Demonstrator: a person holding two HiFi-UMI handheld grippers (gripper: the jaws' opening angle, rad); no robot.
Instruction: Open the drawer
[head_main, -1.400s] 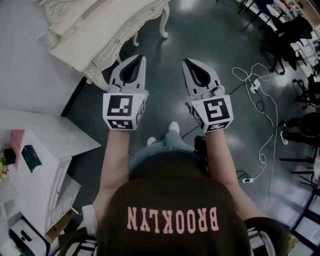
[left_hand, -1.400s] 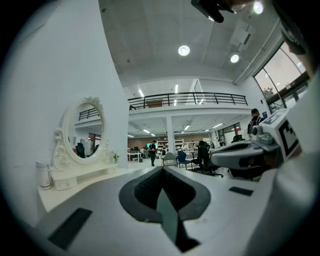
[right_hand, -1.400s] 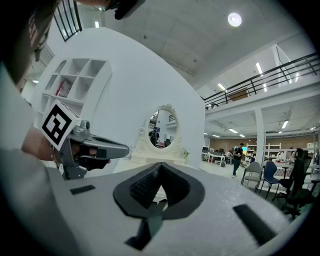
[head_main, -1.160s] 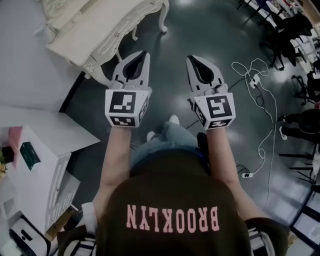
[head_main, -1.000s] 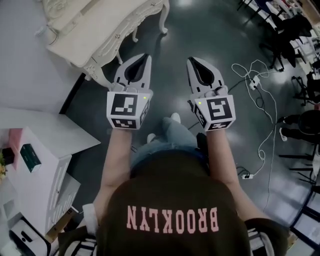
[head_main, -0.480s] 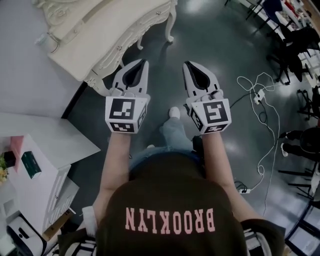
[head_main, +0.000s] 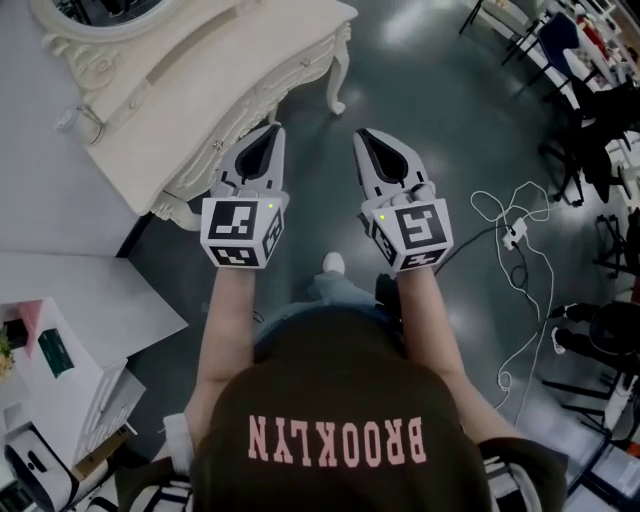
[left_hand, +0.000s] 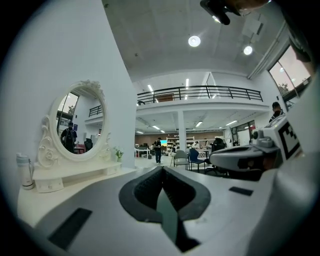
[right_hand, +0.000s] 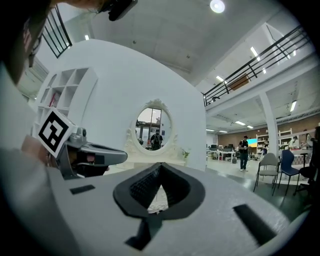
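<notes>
At the far left we see a white shelf unit (head_main: 100, 365) of flat painted boards, and a dark green box (head_main: 52, 352) lies on it. Next comes the cream-white bench (head_main: 200, 70), carved with scrolls and set on curved legs, with a smooth matt top. An oval mirror (left_hand: 80, 120) in an ornate frame rises at its back. In the left gripper view a pale bottle (left_hand: 24, 171) stands left of the mirror and a small potted plant (left_hand: 118, 154) right of it. The drawer (head_main: 290, 85) sits in the bench's front rail, marked by small knobs. It is shut, so what it holds is hidden from us.

The left gripper (head_main: 270, 132) is pale grey moulded plastic with a black-and-white marker cube at its base. Its fingers (left_hand: 100, 205) are pressed together at the tips, and the ribbed black lining rings an almond-shaped gap with nothing in it. The right gripper (head_main: 364, 135) is built the same, and its fingers (right_hand: 215, 200) likewise meet at the tips on nothing. Both are held level and clear of the bench, the left one nearer its corner leg.

Below them we see the dark, glossy floor (head_main: 440, 110) and a white shoe (head_main: 333, 263). Further right lies a white power strip (head_main: 511, 236) with its cable in loose loops. Black chairs (head_main: 590, 110) stand along the right edge, well apart from the bench.
</notes>
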